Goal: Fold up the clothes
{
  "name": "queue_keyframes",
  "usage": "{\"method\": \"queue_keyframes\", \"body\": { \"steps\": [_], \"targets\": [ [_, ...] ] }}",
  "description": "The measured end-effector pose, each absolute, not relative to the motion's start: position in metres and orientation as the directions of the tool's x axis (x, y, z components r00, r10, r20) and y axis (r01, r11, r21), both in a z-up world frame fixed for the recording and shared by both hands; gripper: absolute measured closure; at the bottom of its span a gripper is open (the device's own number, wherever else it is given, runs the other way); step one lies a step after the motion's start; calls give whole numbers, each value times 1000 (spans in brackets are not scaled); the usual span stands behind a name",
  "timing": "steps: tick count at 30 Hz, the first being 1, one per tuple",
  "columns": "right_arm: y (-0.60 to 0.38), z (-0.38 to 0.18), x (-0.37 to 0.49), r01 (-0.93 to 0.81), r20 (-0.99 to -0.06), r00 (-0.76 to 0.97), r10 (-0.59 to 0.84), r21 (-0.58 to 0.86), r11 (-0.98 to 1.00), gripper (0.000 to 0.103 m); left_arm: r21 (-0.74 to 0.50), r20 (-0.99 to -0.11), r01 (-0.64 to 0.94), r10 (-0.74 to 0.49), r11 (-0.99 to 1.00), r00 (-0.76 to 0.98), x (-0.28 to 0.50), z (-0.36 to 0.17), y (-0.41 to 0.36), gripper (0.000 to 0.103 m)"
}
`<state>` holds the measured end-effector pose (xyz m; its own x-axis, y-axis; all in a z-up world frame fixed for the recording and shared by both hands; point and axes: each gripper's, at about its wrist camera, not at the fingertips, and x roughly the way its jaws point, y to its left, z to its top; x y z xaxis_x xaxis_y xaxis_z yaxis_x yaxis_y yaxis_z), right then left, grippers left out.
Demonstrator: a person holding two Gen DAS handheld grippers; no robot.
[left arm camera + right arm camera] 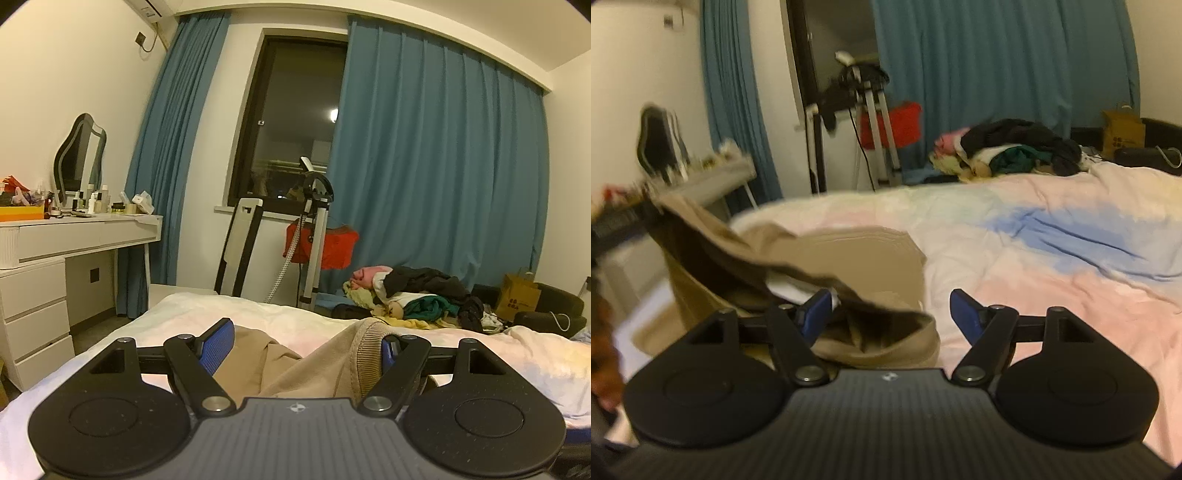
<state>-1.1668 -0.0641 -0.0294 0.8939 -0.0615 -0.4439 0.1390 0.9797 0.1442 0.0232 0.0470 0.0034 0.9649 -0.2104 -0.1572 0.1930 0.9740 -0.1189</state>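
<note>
A tan garment [295, 369] with a ribbed hem lies on the bed [258, 314]. My left gripper [306, 332] stands open, low over the bed. The cloth lies between its blue pads, and the ribbed hem drapes over the right pad [388, 350]. In the right wrist view the same tan garment [868, 258] is partly folded, and one edge rises toward a blurred dark shape at the far left. My right gripper [891, 295] is open. The garment's lifted edge crosses its left pad [816, 314], and the right pad is bare over the sheet.
A pile of mixed clothes [413, 295] sits at the bed's far side, next to a brown paper bag [517, 295]. A white dresser [74, 236] with a mirror and bottles stands to the left. A garment steamer [314, 221] is by the window. A hand [602, 350] shows at the left edge.
</note>
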Motion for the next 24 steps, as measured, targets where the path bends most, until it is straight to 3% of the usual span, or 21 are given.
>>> {"method": "queue_keyframes", "body": {
  "steps": [4, 8, 11, 16, 24],
  "targets": [
    [-81, -60, -1138, 277, -623, 771, -133, 140, 950, 31, -125, -147, 145, -162, 982, 976, 21, 3, 52, 25],
    [-122, -74, -1132, 429, -663, 737, -130, 312, 847, 30, -125, -144, 102, -120, 987, 982, 15, -1, 56, 25],
    [-129, -63, -1134, 465, -589, 781, -208, 325, 824, 30, -111, -120, 67, -81, 992, 989, 5, -3, 56, 25],
    [-116, -20, -1135, 471, -366, 849, -381, 201, 859, 30, -169, -46, 25, -33, 985, 998, -17, 19, 66, 23],
    [-126, 117, -1110, 375, -67, 927, -369, 187, 908, 30, -240, 131, 30, 2, 970, 991, -51, 133, 81, 23]
  ]
}}
